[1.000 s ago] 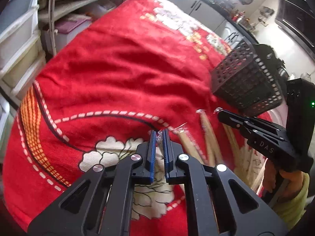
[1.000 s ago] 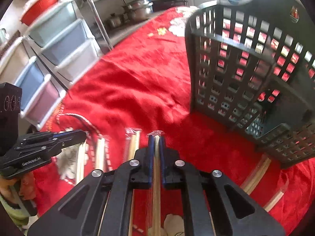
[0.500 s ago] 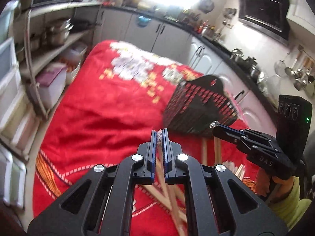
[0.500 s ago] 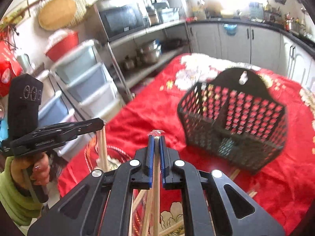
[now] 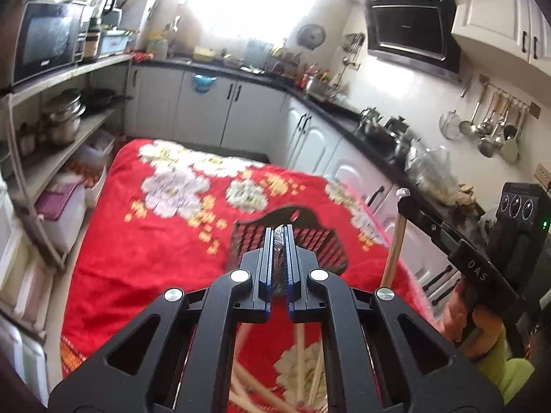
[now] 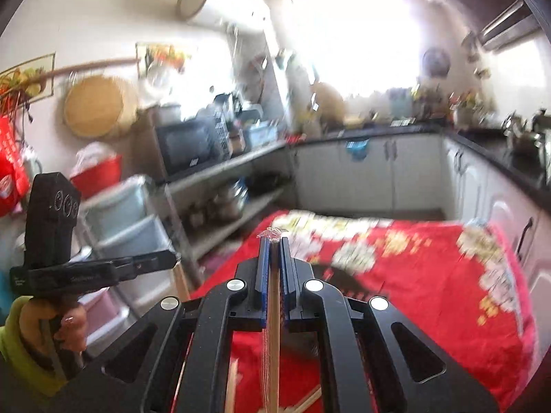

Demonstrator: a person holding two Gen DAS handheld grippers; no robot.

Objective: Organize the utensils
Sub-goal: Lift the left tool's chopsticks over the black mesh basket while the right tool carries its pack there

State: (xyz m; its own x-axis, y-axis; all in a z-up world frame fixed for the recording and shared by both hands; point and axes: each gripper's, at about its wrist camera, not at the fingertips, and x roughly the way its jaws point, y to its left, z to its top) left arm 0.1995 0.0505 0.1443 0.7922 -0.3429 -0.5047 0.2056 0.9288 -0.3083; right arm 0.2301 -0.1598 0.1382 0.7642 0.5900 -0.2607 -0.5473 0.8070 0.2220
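Observation:
My left gripper [image 5: 279,232] is shut on a wrapped pair of wooden chopsticks [image 5: 279,241], held high above the red cloth. My right gripper [image 6: 273,241] is shut on another wrapped pair of chopsticks [image 6: 273,327]; it also shows in the left wrist view [image 5: 403,196] with its chopsticks [image 5: 392,254] hanging down. The black slotted utensil basket [image 5: 320,237] lies on the cloth below and ahead of the left gripper. More wrapped chopsticks [image 5: 303,371] lie on the cloth under both grippers.
The red flowered cloth [image 5: 148,241] covers the table. Shelves with pots [image 5: 65,117] and plastic drawers [image 6: 127,227] stand to the left. White cabinets and a dark counter [image 5: 347,117] run along the back and right. The left gripper shows in the right wrist view [image 6: 172,260].
Both grippers rose from just above the cloth to well above it, each carrying its chopsticks. The views tilted up, so the basket now looks small and far below.

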